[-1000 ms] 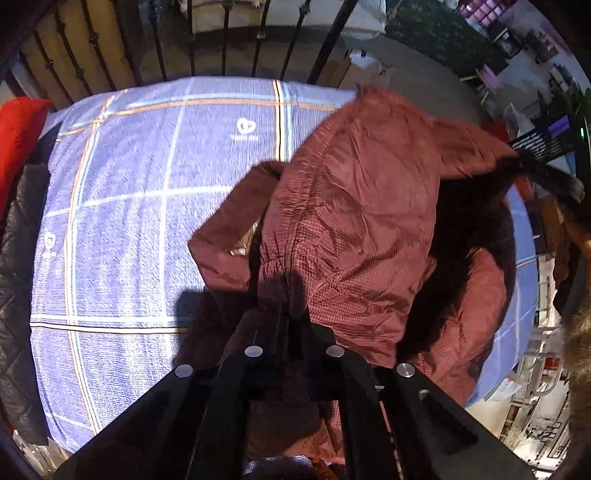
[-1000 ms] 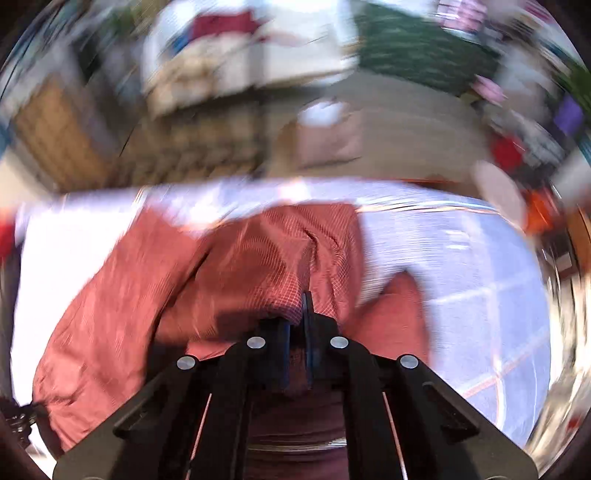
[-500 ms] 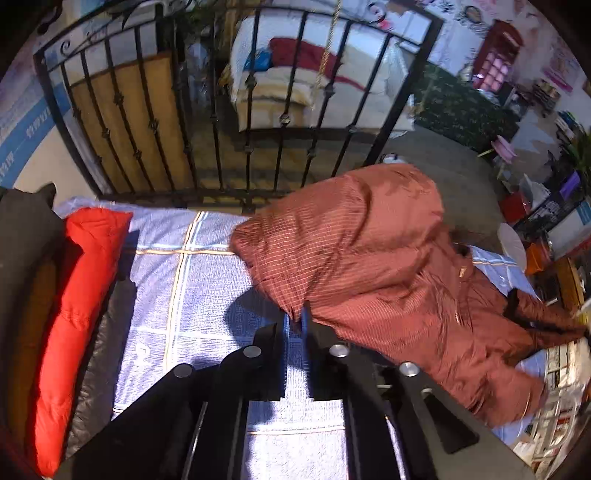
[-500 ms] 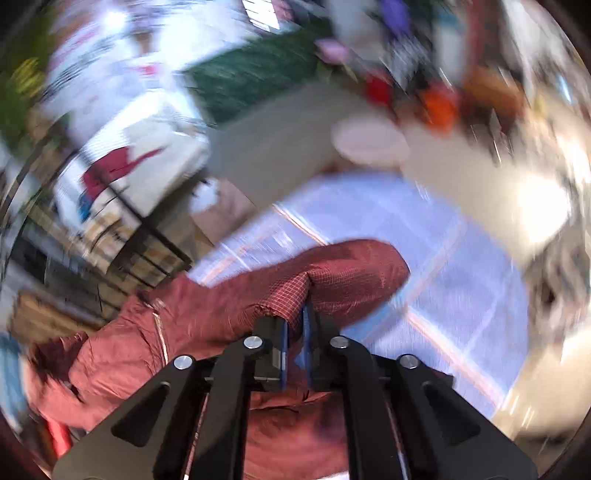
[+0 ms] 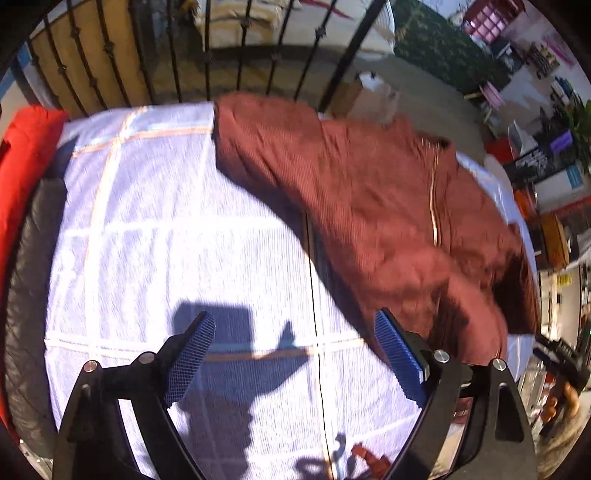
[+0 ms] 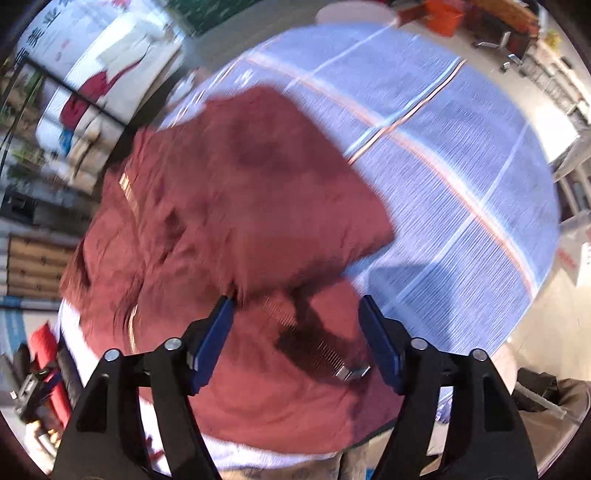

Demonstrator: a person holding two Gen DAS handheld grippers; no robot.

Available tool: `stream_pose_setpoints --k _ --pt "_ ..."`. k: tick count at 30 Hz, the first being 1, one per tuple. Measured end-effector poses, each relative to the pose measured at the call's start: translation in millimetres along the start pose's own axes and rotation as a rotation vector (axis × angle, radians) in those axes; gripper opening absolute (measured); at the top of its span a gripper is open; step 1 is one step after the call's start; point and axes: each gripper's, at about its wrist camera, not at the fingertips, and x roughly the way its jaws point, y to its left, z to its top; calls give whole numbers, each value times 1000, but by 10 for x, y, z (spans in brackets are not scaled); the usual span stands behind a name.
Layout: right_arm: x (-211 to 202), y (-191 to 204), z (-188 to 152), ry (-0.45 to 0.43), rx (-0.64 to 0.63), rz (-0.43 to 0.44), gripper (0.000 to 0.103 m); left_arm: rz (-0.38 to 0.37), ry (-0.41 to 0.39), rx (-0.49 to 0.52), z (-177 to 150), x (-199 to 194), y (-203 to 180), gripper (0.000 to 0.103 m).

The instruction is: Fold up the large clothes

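Hand-held gripper [image 6: 295, 336] agape, maroon jacket [image 6: 229, 229] crumpled, blurred

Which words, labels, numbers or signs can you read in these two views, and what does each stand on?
None can be read.
White banner behind the railing: large dark characters, cut off and too blurred to read.
Dark board at the room's edge: faint lines of writing, too small to read.
Maroon jacket and checked bedsheet: no print visible.

Both wrist views look steeply down, sharing jacket [image 5: 369, 192], perhaps
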Motion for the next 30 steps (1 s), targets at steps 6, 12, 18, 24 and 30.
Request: stream_pose_setpoints --k 6,12,18,24,30 --pt "127 810 -428 17 -350 -58 76 -9 1 198 -387 388 -477 86" --pt "103 910 -621 43 -334 16 76 -97 40 495 -703 1054 -1142 86" --pt "-35 225 -887 57 -197 -92 76 -213 124 449 -888 1530 -1473 83" --pt "-68 -431 -1139 79 -29 -166 76 -122 103 430 -640 1487 -1706 26" --pt "136 -491 -1180 94 -14 -165 76 -274 7 398 -380 347 -1451 8"
